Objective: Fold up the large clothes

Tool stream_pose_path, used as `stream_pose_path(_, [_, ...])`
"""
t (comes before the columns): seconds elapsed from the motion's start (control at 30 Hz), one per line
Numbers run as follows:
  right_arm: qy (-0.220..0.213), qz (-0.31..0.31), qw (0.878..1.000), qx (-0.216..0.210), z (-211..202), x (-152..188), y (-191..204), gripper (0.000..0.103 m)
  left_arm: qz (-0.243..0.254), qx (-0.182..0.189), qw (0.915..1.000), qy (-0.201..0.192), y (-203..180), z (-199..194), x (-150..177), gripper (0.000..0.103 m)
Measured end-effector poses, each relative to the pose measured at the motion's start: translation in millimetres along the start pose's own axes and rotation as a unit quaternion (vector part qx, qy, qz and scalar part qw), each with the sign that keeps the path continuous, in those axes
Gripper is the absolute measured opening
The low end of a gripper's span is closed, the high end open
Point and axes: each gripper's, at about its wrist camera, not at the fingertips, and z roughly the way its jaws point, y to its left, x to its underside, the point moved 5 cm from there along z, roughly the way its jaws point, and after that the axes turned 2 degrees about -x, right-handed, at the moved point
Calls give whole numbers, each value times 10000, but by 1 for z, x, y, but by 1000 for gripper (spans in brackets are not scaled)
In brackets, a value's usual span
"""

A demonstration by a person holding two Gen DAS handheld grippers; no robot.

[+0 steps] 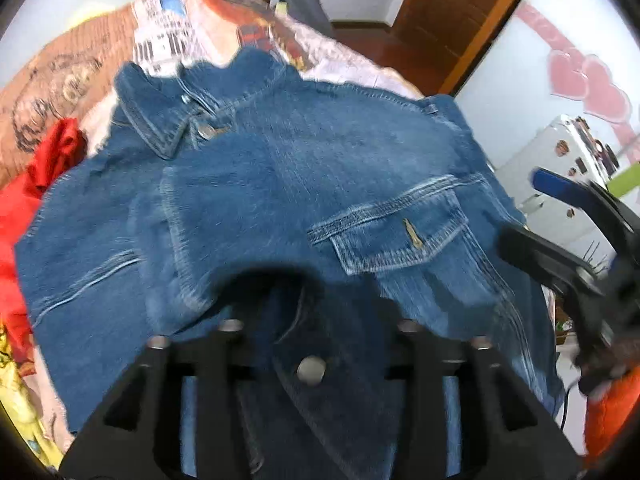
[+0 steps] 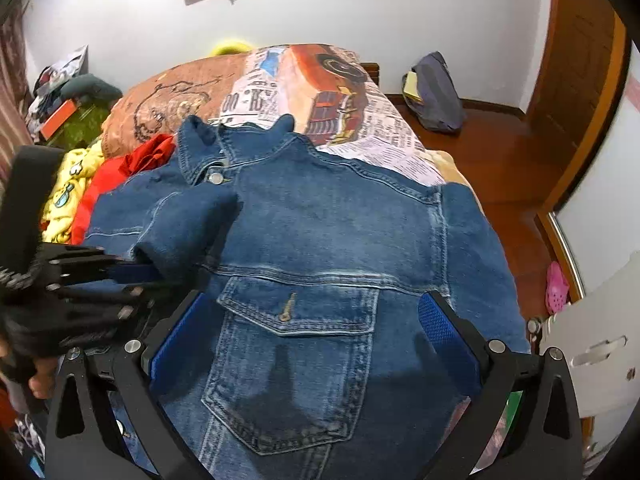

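A blue denim jacket (image 2: 328,216) lies front up on the bed, collar far from me, chest pocket (image 2: 296,320) near. It also fills the left wrist view (image 1: 304,168). My left gripper (image 2: 132,272) is shut on the jacket's sleeve cuff (image 2: 180,236), folded across the left chest; in its own view the denim drapes over and hides its fingertips. My right gripper (image 2: 316,340) is open and empty, blue pads (image 2: 440,328) either side of the chest pocket just above the cloth. It shows at the right of the left wrist view (image 1: 568,216).
The bed (image 2: 360,120) has a newspaper-and-car print cover. Red (image 2: 116,176) and yellow (image 2: 68,196) clothes lie heaped left of the jacket. A dark bag (image 2: 436,92) sits on the wooden floor at right. A white plastic chair (image 2: 592,352) stands near right.
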Motion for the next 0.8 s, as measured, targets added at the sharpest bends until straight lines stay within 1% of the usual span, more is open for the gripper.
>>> stream_pose_path(0.07, [-11,-78,10000,-20,1,-3,8,103,54,-68,9997,-212,7,-22,7,50])
stream_pose_path(0.13, [-35,-182,9998,-63,2,-6,18,103,-5,-149,9991,-388,21,-44,14,52])
stream_pose_path(0.17, [-49,-249,9996,-92,3,-9,24,103,-64,-228,9986,-474,31,-54,15,54])
stream_pose_path(0.23, [-71,-399,9991,-131,3,-13,37,103,-186,-468,9966,-657,55,-72,19,57])
stream_pose_path(0.27, [-90,-515,9985,-154,4,-15,45,103,-255,-646,9948,-748,70,-81,24,58])
stream_pose_path(0.4, [-70,-1002,9947,-211,13,-22,80,103,-638,-1125,9883,-809,125,-98,44,59])
stream_pose_path(0.5, [4,-1389,9899,-298,24,-24,106,103,-892,-1435,9827,-756,158,-96,61,59])
stream_pose_path(0.63, [292,-2022,9785,-270,51,-19,139,103,-1157,-1516,9798,-608,184,-84,86,59])
stream_pose_path(0.73, [568,-2503,9665,-85,74,-11,155,103,-1308,-1542,9781,-499,197,-74,100,59])
stream_pose_path(0.8, [750,-2912,9536,128,92,-5,162,102,-1397,-1511,9776,-447,203,-68,107,59])
